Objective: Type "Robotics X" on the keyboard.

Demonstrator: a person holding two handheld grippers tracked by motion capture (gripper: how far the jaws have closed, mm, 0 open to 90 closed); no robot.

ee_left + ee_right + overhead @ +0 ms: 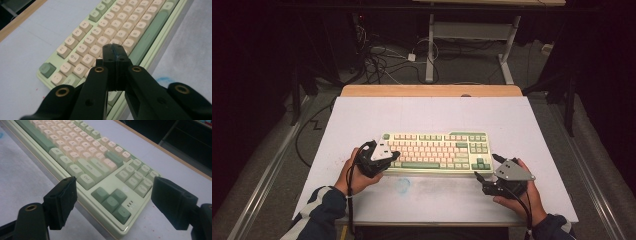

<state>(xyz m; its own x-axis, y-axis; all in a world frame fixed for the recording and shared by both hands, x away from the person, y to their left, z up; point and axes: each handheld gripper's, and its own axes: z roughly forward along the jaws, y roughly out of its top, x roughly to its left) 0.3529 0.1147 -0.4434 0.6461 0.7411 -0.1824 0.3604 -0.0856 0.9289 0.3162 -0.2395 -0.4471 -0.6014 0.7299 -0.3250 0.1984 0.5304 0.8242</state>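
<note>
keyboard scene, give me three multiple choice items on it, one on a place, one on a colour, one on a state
1. Where is the left gripper?
A. over the left end of the pale green keyboard with cream keys
B. beyond the keyboard's far edge
C. off the white table mat

2. What colour is the long space bar?
A. cream
B. darker green
C. black

3. How do the right gripper jaws stand?
A. pressed together
B. clamped on a key
C. wide apart, holding nothing

Answers:
1 A, its shut jaws sit above the letter keys at that end.
2 B, it matches the green arrow keys.
3 C, the keyboard's corner shows between the pads.
</note>
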